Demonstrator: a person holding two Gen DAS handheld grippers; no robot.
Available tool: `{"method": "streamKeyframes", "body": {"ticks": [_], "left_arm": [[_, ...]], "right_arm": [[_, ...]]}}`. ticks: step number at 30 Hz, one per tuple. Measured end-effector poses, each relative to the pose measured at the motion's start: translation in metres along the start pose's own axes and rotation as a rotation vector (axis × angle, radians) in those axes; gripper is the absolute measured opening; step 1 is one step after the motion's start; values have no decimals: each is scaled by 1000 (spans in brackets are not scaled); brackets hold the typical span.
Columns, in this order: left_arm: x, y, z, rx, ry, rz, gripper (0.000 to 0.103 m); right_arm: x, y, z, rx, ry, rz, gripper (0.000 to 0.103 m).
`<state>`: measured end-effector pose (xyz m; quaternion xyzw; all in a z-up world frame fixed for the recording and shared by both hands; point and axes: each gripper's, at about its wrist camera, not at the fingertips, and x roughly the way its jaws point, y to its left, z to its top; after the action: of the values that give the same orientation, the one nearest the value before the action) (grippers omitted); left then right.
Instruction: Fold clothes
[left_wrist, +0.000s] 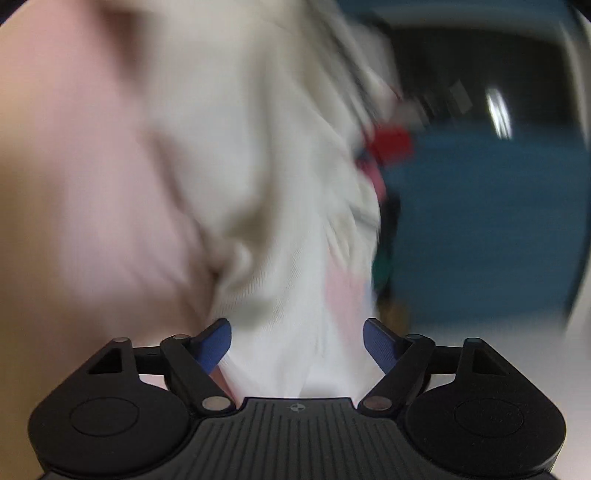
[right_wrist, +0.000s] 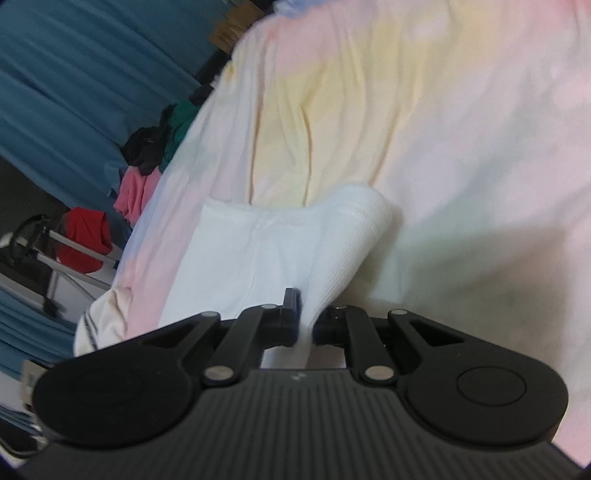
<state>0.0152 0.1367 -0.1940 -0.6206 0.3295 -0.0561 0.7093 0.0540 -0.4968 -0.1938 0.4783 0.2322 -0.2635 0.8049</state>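
Fabric fills most of both views. In the right wrist view, the right gripper (right_wrist: 304, 325) has its two jaws pressed together on a fold of a white ribbed cloth (right_wrist: 295, 236), which looks like the collar or hem part of a garment. The cloth comes up from between the jaws and spreads in front of the camera, with one rolled edge on its right side. Behind it lies a big pastel tie-dye garment (right_wrist: 424, 110) with pink, yellow and pale green areas, and the white cloth touches it; I cannot tell if both are one piece. To the left of this garment there is a blue curtain (right_wrist: 74, 66), and near it a heap of other clothes: a black one (right_wrist: 146, 147), a green one (right_wrist: 181, 122), a pink one (right_wrist: 135, 192) and a red one (right_wrist: 85, 240) which hangs over a metal stand (right_wrist: 55, 266).

In the left wrist view, the picture is strongly blurred. The left gripper (left_wrist: 297, 345) has its jaws wide apart, and the blue pads (left_wrist: 214, 343) are visible on both sides. A white cloth (left_wrist: 277, 221) hangs or lies between the jaws, but the pads do not press it. On the left of it is a pinkish surface (left_wrist: 74, 184), too blurred to name. On the right, something red (left_wrist: 391, 147) and a blue background (left_wrist: 480, 221) are seen.
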Motion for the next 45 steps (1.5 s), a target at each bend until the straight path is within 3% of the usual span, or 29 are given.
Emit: {"method": "streamKeyframes", "body": {"ticks": [3, 6, 10, 12, 13, 15, 18, 24, 27, 33, 35, 38, 43, 45], "left_arm": [[-24, 15, 29, -104, -200, 86, 79], [-39, 24, 53, -180, -339, 95, 78], [-32, 23, 82, -213, -418, 129, 65], [-31, 18, 94, -207, -415, 140, 26], [-31, 15, 100, -202, -409, 147, 20], [-45, 6, 110, -176, -400, 158, 14], [-75, -9, 124, -124, -389, 171, 12], [-135, -41, 152, -19, -367, 197, 10], [-161, -53, 165, 33, -354, 217, 10], [-158, -37, 164, 141, -307, 366, 11], [-157, -32, 164, 178, -291, 415, 12], [-156, -24, 163, 232, -267, 490, 15], [-155, -24, 160, 337, -214, 576, 37], [-161, -41, 151, 413, -180, 573, 64]], "right_arm": [[-1, 3, 3, -13, -39, -10, 9], [-2, -4, 5, 44, -74, -6, 9], [-3, -13, 9, 100, -112, 9, 8], [-3, -17, 12, 103, -130, 6, 7], [-2, -20, 14, 110, -131, 6, 7], [-1, -26, 16, 129, -132, 8, 7], [-3, -30, 17, 148, -148, 2, 6], [-19, -23, 19, 83, -238, -62, 6], [-31, -26, 20, 111, -259, -106, 6], [-34, -31, 18, 87, -213, -241, 6], [-25, -38, 17, 111, -160, -281, 6], [-24, -35, 17, 95, -150, -300, 7], [-23, -29, 17, 63, -140, -326, 10], [-28, -17, 17, 15, -172, -362, 17]]}}
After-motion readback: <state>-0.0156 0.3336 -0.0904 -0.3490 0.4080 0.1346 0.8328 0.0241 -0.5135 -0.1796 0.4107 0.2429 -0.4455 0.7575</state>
